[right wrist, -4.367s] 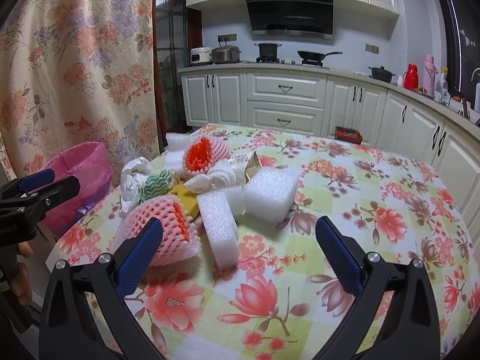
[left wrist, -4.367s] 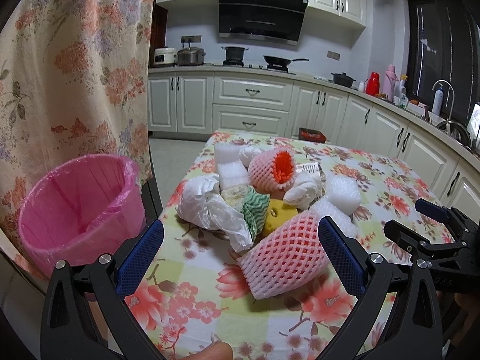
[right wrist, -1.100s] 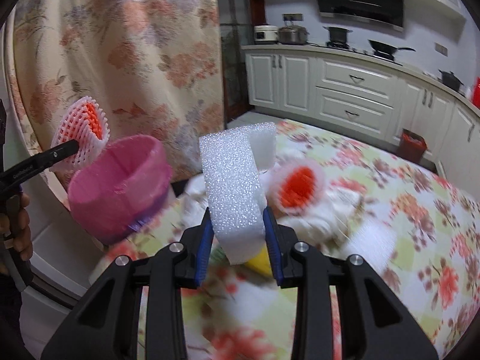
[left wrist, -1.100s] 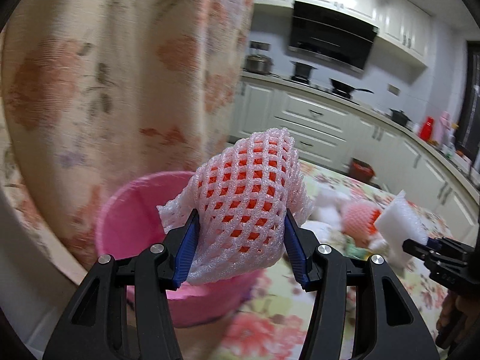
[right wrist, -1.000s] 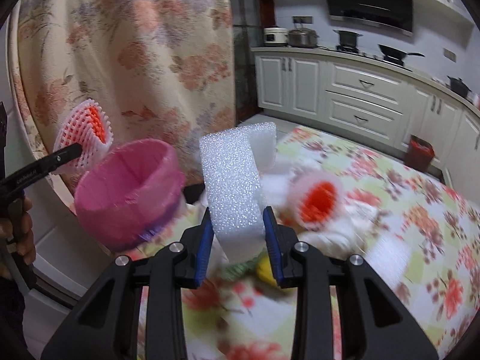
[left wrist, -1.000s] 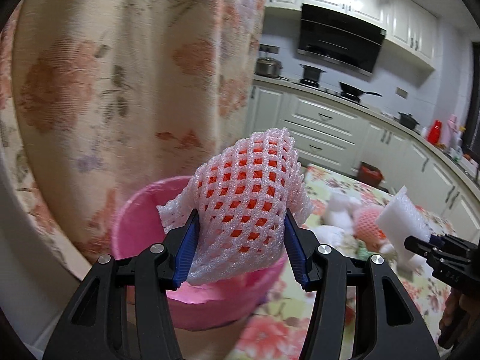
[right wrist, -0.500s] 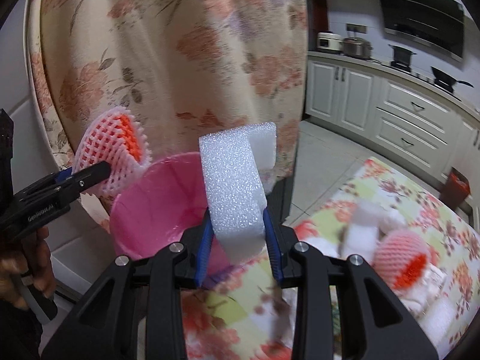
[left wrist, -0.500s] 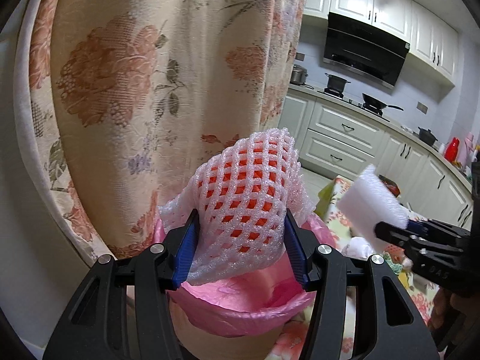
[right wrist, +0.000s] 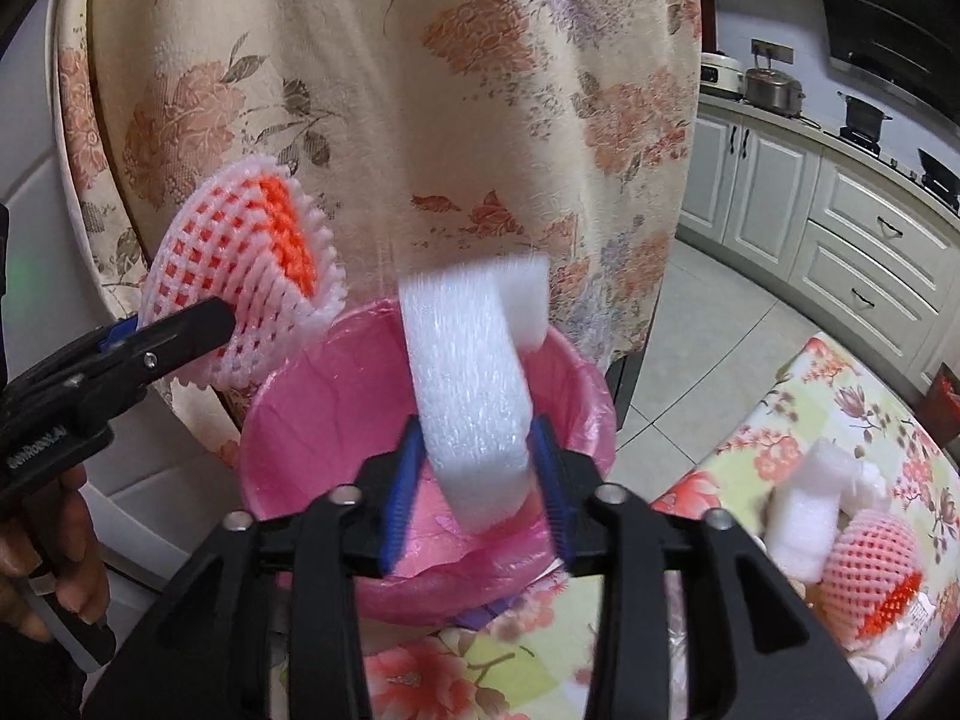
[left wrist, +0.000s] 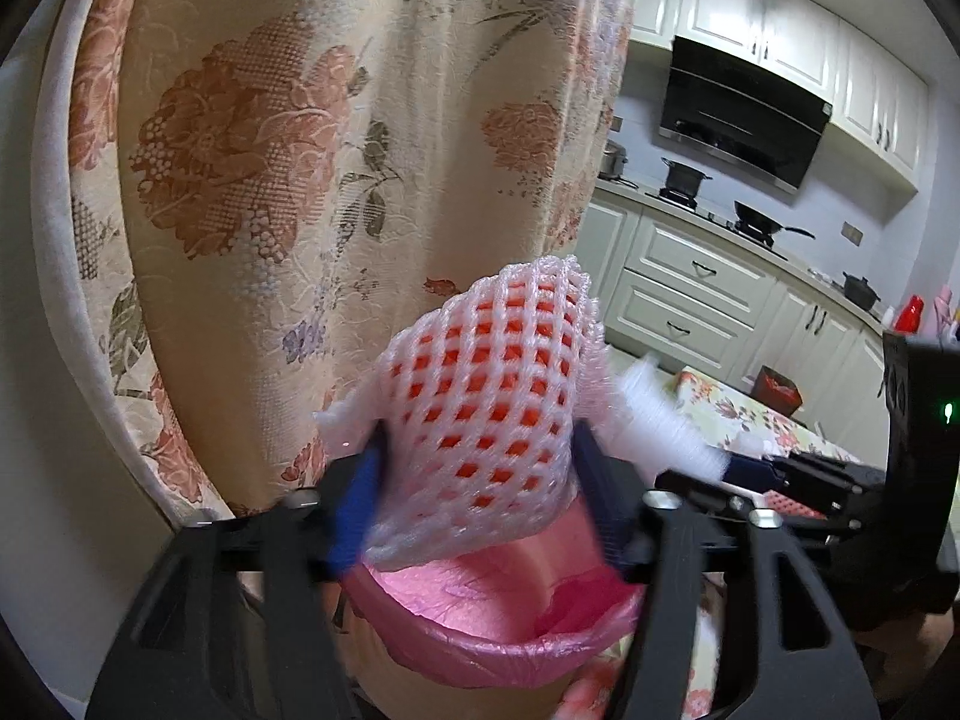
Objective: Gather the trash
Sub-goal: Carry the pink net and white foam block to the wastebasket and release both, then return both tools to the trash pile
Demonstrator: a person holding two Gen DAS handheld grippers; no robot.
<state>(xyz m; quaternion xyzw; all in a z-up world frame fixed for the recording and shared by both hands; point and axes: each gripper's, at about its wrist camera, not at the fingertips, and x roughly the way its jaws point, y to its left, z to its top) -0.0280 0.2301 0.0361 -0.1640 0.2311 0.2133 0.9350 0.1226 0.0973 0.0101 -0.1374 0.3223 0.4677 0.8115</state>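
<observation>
A pink foam net with an orange lining [left wrist: 486, 414] stands between the jaws of my left gripper [left wrist: 480, 456], which are opening; the blurred pads look just off its sides. It hangs over the pink-lined bin [left wrist: 480, 630]. In the right wrist view a white foam block [right wrist: 474, 384] sits upright between the jaws of my right gripper [right wrist: 477, 456]. Those jaws are opening too, with thin gaps at both pads. The block is right above the bin [right wrist: 300, 408]. The left gripper [right wrist: 174, 330] and its net [right wrist: 240, 276] are over the bin's left rim.
A flowered curtain [right wrist: 420, 120] hangs close behind the bin. To the right, the floral table [right wrist: 780, 420] still carries white foam pieces [right wrist: 804, 516] and another pink net [right wrist: 870, 564]. A hand [right wrist: 54, 540] grips the left tool. Kitchen cabinets [left wrist: 690, 294] stand farther back.
Both grippers swung from the table over to the bin. In the last half second the jaws of both have spread, and the net and the foam block sit looser between them.
</observation>
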